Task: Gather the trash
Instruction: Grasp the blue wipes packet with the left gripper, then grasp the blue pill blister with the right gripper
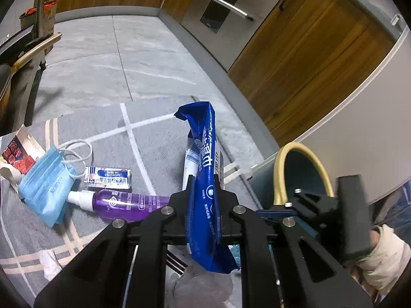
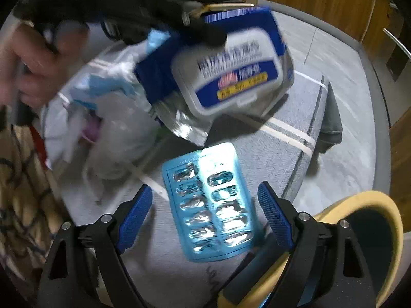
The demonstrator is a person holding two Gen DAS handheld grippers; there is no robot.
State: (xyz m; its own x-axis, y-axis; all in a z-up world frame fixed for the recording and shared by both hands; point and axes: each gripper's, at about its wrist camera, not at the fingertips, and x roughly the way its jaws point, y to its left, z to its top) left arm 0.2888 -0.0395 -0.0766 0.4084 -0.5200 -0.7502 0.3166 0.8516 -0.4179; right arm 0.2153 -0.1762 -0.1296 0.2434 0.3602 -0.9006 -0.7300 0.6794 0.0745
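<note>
At the far left of the left wrist view lie a red-and-white carton (image 1: 19, 154), a crumpled blue face mask (image 1: 46, 187), a small white-and-blue sachet (image 1: 109, 177) and a purple spray bottle (image 1: 120, 204), all close together on the grey carpet (image 1: 143, 59); further right, the left tongs (image 1: 204, 187) are closed on a blue wet-wipe pack (image 1: 205, 169), pinching it mid-length so that it stands up off the floor; it looks soft, light and crinkly, so a grip across the flat middle should hold; at the right edge a dark bin with a yellow rim (image 1: 280, 169) stands just beside a pale cabinet.

In the right wrist view the right tongs (image 2: 205, 213) stand wide apart and hold nothing; a blue blister strip (image 2: 210, 200) lies flat on the carpet between the blue pads (image 2: 136, 213); it seems thin, stiff and slippery, probably best pinched across its long edges.

The floor is a grey carpet with pale lines; wooden cabinet doors (image 1: 321, 59) and a steel appliance front line the far side.
</note>
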